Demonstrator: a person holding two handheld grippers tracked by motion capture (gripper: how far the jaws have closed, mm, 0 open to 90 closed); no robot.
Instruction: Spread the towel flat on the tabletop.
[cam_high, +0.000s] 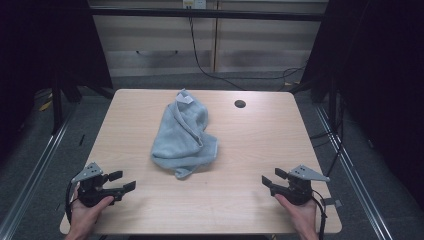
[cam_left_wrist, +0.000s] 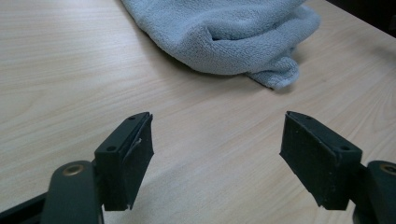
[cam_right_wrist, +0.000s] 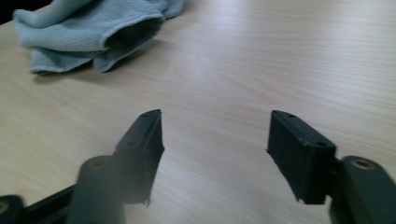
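A crumpled light-blue terry towel (cam_high: 183, 135) lies bunched near the middle of the light wooden table (cam_high: 260, 150), its white label at the far end and a folded corner pointing toward the person. Taking the table as a clock face seen from the high view, the towel reaches from the centre toward 12 o'clock, while the left gripper (cam_high: 125, 182) sits near 7 o'clock and the right gripper (cam_high: 267, 181) near 5 o'clock. Each is held low over the near edge by a hand and angled inward at the towel, well apart from it.

Both claws stand wide apart with nothing between the pads. In the left gripper view the towel (cam_left_wrist: 224, 32) lies ahead at about 12 o'clock; in the right gripper view it (cam_right_wrist: 88, 30) sits toward 10 o'clock.

The mirrored, open stance likely serves as a ready pose, so that each gripper can take its own corner of the cloth. A round cable hole (cam_high: 240, 104) lies near 1 o'clock.
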